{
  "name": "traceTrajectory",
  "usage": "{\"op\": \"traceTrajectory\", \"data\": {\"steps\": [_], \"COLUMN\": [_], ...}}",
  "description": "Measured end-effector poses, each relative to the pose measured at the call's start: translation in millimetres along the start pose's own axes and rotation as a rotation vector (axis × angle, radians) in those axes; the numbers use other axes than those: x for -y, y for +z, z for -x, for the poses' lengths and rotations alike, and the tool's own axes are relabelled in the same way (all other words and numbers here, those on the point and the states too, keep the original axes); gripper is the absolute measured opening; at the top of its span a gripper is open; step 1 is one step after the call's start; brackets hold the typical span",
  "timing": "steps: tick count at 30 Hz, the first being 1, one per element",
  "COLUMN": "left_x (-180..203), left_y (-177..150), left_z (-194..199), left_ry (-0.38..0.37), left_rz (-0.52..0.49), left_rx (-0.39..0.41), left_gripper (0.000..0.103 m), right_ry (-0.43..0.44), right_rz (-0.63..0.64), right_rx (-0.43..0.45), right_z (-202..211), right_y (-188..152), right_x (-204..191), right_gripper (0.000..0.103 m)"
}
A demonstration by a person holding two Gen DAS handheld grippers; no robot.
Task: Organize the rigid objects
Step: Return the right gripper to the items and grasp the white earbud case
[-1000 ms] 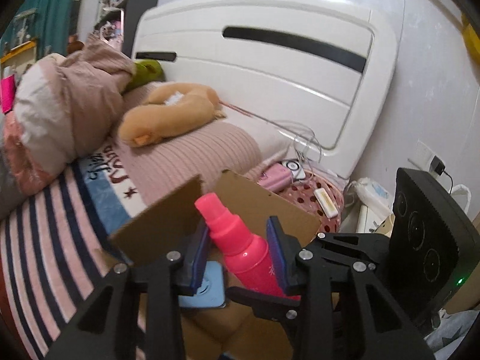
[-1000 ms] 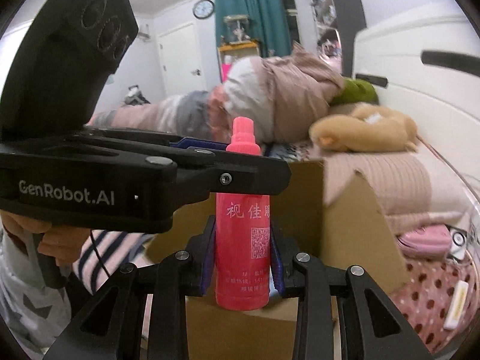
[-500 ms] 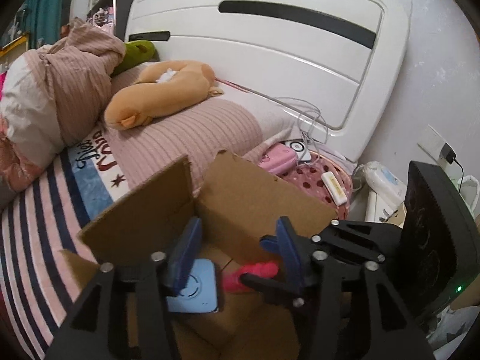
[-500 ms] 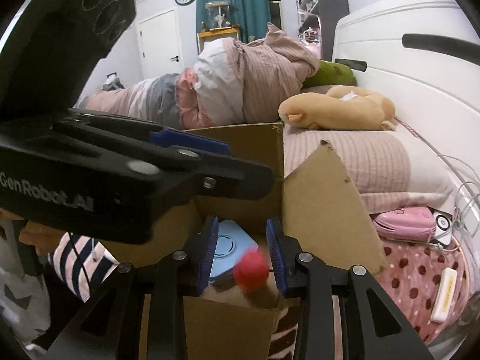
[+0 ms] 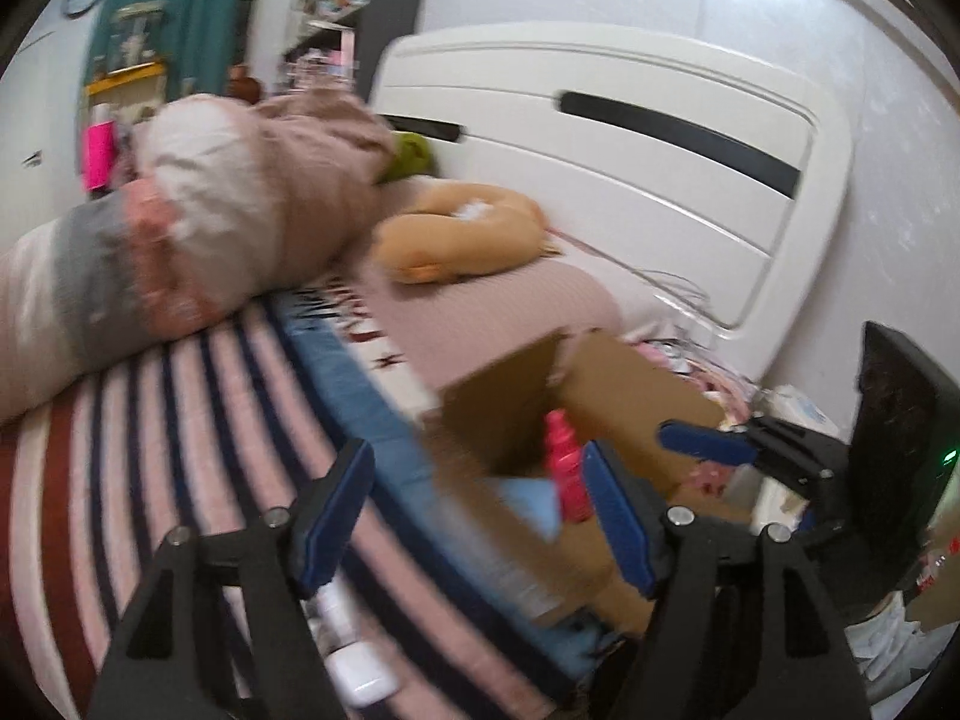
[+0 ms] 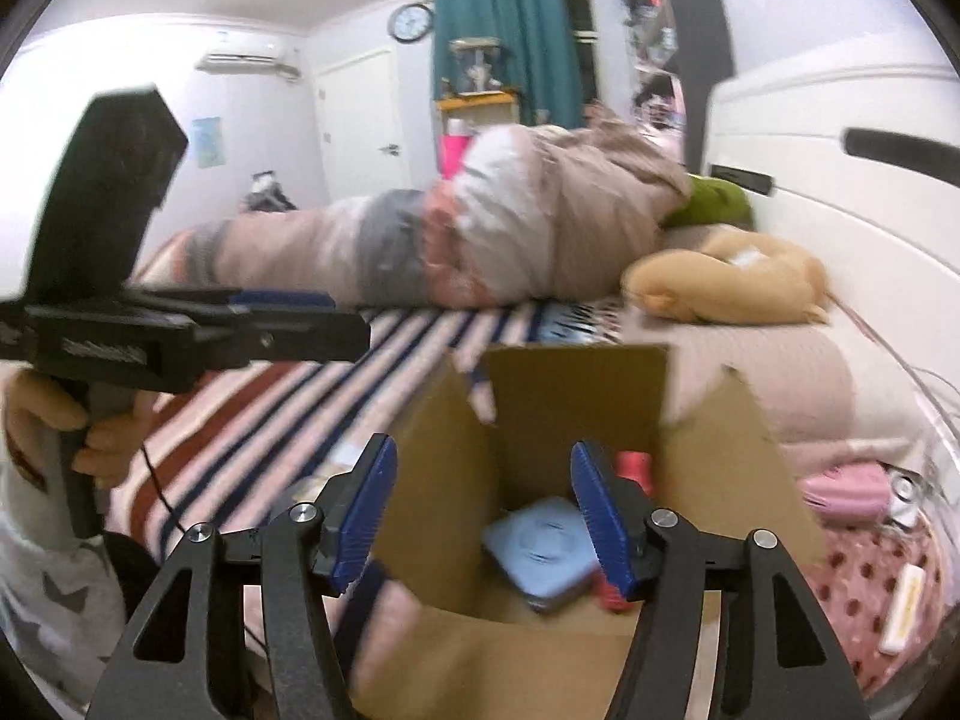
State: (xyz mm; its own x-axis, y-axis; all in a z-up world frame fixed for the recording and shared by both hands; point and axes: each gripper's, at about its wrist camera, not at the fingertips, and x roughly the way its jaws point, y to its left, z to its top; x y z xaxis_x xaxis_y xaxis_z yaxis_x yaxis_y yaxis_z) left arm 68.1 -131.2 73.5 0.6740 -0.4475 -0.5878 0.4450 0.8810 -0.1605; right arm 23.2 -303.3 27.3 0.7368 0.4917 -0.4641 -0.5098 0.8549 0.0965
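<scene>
Both tongs gape empty above the bed: right tongs (image 6: pixel 483 510) over the cardboard box (image 6: pixel 576 396), where the pink bottle (image 6: pixel 633 468) lies (beside a blue case (image 6: pixel 540 546)), left tongs (image 5: pixel 474 516) nearby.

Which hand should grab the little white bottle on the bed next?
Probably left. The left gripper is open above the striped bed, with the white bottle just below its fingers. The right gripper is open over the box.
</scene>
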Motion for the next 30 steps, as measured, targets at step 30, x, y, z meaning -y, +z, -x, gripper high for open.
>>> {"op": "traceTrajectory", "data": {"steps": [30], "left_x": [-179.1], "left_y": [-150.6], "left_z": [-19.5], "left_ry": [0.135], "left_rz": [0.275], "left_rx": [-0.123], "left_gripper": [0.075], "right_ry": [-0.081], "right_rz": [0.355], "right_rx": [-0.177], "right_z": [-121.4], "right_y": [-21.5], "right_x": [-157.6], "right_gripper": [0.061]}}
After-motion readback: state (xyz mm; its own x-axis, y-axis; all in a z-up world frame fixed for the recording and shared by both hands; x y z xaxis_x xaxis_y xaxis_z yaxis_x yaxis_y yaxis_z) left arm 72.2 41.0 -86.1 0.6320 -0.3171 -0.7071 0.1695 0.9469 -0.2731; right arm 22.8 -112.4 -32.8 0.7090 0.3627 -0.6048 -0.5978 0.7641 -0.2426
